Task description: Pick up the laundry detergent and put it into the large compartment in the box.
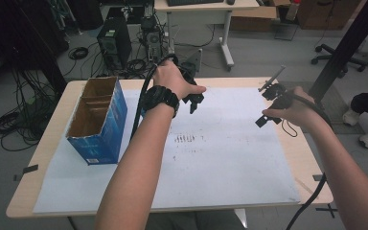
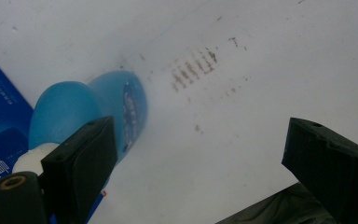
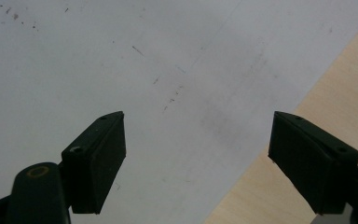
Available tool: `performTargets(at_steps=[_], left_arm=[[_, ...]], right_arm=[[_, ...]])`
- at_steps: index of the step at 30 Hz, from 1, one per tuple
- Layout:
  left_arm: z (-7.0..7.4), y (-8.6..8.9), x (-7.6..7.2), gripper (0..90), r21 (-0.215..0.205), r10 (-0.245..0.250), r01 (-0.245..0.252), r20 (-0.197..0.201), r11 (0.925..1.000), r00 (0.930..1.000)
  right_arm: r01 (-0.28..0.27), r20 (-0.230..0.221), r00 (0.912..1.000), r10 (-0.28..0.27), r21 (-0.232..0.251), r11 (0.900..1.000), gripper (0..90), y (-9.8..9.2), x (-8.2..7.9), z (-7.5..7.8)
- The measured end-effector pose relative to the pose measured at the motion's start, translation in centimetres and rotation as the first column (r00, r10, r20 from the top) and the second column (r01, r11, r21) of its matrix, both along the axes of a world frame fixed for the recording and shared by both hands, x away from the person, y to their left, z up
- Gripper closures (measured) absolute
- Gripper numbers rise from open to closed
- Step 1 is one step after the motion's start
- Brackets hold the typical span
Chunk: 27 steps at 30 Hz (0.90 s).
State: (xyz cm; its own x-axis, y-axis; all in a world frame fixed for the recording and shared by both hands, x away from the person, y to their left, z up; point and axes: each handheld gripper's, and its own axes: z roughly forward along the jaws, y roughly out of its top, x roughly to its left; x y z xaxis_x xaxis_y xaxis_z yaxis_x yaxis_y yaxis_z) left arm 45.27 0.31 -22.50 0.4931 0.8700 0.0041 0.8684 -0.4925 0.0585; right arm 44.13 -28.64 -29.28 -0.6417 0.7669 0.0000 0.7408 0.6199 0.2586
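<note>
A translucent blue bottle (image 2: 86,109) with a white cap (image 2: 30,158) lies on its side on the white sheet (image 2: 261,70), close to a blue carton (image 2: 0,112). My left gripper (image 2: 200,128) hangs above the sheet with its jaws wide apart and nothing between them; the bottle lies beyond its left jaw. From above, the left gripper (image 1: 193,101) is near the table's back middle, under a hand with a black watch. My right gripper (image 1: 264,119) hovers over the sheet's right part. Its jaws stand open and empty in its own view (image 3: 198,116).
An open-topped blue cardboard box (image 1: 98,120) stands on the left of the sheet (image 1: 230,158). The bare wooden table edge (image 3: 307,93) runs beside the sheet under the right gripper. Brown smudges (image 1: 186,139) mark the sheet's middle. Cables trail from both grippers.
</note>
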Motion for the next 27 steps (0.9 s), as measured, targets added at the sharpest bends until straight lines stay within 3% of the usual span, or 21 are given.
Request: performTargets(at_steps=[27], left_arm=[[0.22,0.23,-0.11,9.3,-0.018,-0.008,0.009,0.001,0.9998,1.0000]], right_arm=[[-0.006,0.003,1.0000,0.006,-0.006,1.000,18.4,0.48,0.15,0.66]])
